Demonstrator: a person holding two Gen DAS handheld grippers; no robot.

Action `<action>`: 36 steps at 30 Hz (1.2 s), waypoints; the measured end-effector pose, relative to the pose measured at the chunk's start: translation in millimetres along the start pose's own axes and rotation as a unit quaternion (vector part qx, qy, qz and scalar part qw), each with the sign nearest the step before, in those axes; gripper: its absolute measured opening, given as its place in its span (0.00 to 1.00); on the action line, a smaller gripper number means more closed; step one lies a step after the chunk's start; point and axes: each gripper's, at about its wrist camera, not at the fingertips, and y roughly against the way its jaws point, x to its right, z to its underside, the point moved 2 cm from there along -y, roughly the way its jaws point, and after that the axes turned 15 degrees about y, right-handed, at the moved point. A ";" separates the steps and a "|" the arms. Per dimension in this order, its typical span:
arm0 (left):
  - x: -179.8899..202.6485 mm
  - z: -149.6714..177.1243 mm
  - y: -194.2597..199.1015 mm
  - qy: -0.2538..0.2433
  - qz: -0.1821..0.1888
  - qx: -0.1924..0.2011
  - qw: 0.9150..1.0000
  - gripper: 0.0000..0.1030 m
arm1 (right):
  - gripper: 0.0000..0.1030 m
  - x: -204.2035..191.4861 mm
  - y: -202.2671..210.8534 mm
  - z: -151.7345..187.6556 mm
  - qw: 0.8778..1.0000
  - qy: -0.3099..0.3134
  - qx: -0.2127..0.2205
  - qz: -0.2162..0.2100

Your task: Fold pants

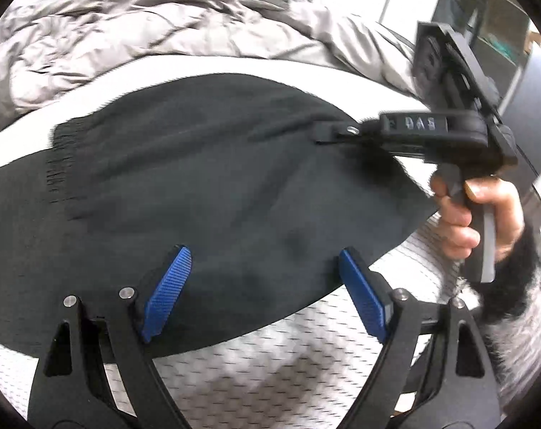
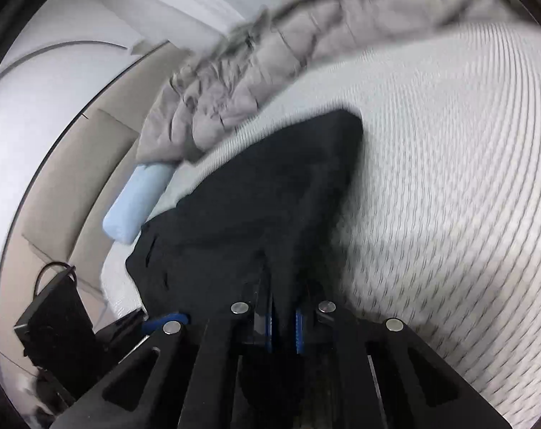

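Black pants (image 1: pixel 206 178) lie spread flat on a white quilted mattress (image 1: pixel 270 375). My left gripper (image 1: pixel 266 286) is open, its blue pads (image 1: pixel 170 286) wide apart just above the near edge of the cloth, with nothing pinched. My right gripper (image 1: pixel 320 136), held by a hand (image 1: pixel 463 214), bites the pants' edge at the right. In the right wrist view the pants (image 2: pixel 270 196) run away from my right gripper (image 2: pixel 284 325), whose blue pads (image 2: pixel 299 325) stand close together with a fold of black cloth pressed between them.
A crumpled grey duvet (image 1: pixel 127 35) is bunched along the far side of the bed, also in the right wrist view as the duvet (image 2: pixel 252 71). A light blue roll (image 2: pixel 138 203) lies by the mattress edge, next to a beige bed frame (image 2: pixel 73 186).
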 end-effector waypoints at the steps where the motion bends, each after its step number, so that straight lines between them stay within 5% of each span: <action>1: -10.1 -5.9 2.4 0.004 -0.008 0.008 1.000 0.81 | 0.24 2.4 -2.9 -1.1 0.999 0.005 -0.014 0.034; 2: -20.4 -10.7 6.2 0.009 -0.017 0.018 1.000 0.81 | 0.41 7.8 -6.1 2.0 0.997 0.001 -0.035 0.063; 3: -31.0 -15.3 10.2 0.015 -0.026 0.028 0.999 0.81 | 0.48 13.1 -6.0 6.6 0.995 -0.010 -0.048 0.085; 6: -55.8 -29.0 18.2 0.034 -0.028 0.045 0.998 0.81 | 0.47 9.1 22.7 18.0 0.994 -0.013 -0.010 0.108; 9: -61.2 -40.8 14.5 0.005 -0.045 0.060 0.997 0.81 | 0.47 -34.2 42.9 25.4 0.994 0.067 0.029 0.082; 13: -48.1 -40.7 -9.9 -0.070 -0.055 0.015 0.996 0.81 | 0.48 -81.1 2.3 37.4 0.987 0.150 -0.026 0.055; 15: -53.1 -31.9 -19.4 -0.092 -0.077 -0.011 0.993 0.81 | 0.47 -87.7 -26.3 47.8 0.977 0.189 -0.075 0.069; 17: -58.3 -21.4 -20.8 -0.106 -0.086 -0.017 0.991 0.81 | 0.47 -87.5 -30.3 53.4 0.968 0.223 -0.079 0.081; 24: -81.9 -16.0 2.9 -0.099 -0.071 -0.002 0.993 0.81 | 0.47 -40.7 17.6 50.4 0.990 0.115 -0.042 0.074; 28: -71.7 -28.4 30.3 -0.062 -0.037 0.041 0.997 0.81 | 0.48 -63.1 19.5 35.1 0.986 0.144 0.003 0.086; 32: -70.3 -55.0 -1.1 -0.053 -0.041 0.007 0.998 0.81 | 0.48 -87.0 -36.4 22.5 0.979 0.180 -0.054 0.078; 36: -100.0 -60.5 -19.8 -0.048 -0.078 -0.003 0.996 0.81 | 0.48 -68.9 -45.7 35.0 0.964 0.200 -0.104 0.141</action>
